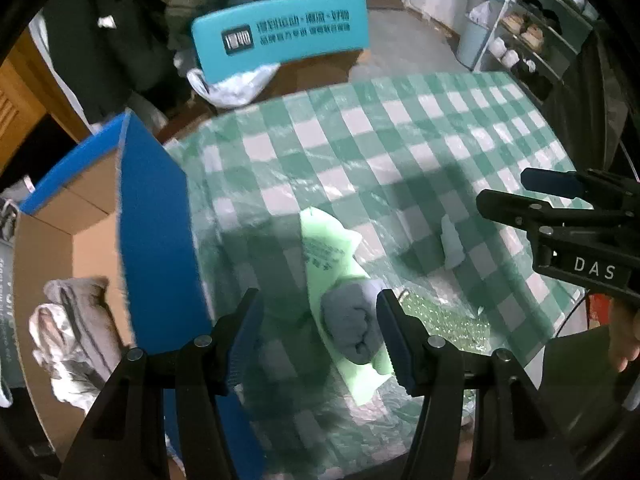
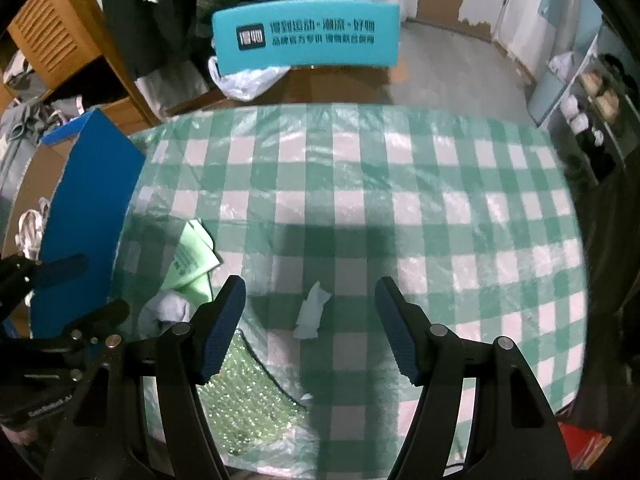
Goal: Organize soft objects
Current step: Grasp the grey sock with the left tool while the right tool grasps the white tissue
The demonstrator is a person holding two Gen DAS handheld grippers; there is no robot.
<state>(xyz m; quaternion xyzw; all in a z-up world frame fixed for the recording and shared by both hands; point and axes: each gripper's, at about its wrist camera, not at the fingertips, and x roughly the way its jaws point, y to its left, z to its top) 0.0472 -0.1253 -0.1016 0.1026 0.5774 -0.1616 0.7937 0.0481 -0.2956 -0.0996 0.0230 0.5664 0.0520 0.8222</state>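
At nine o'clock in the left wrist view a blue box (image 1: 156, 240) stands open on the table edge, and folded grey and white cloths (image 1: 76, 332) lie on its cardboard floor. Just right of the box wall, at six o'clock, the left gripper (image 1: 318, 336) is spread wide, holding nothing. A rolled grey sock (image 1: 352, 326) lies between its fingers, nearer the right pad; whether it touches that pad cannot be told. The sock rests on a pale green bag (image 1: 328, 252), which reaches up toward the frame's centre. Under both lies the green-and-white checked cloth (image 1: 400, 140) of the table. At four o'clock of the sock a patch of bubble wrap (image 1: 444, 320) shows. A small crumpled tissue (image 1: 452, 246) lies well apart at three o'clock. At the far right edge, the right gripper (image 1: 504, 192) comes in sideways.

In the right wrist view, the left gripper (image 2: 92, 288) shows at eight o'clock, over the sock (image 2: 166, 312) and beside the box (image 2: 92, 208). The right gripper (image 2: 310, 320) at six o'clock gapes wide and empty above the table, with the tissue (image 2: 312, 314) lying on the cloth between its fingers, touching neither.
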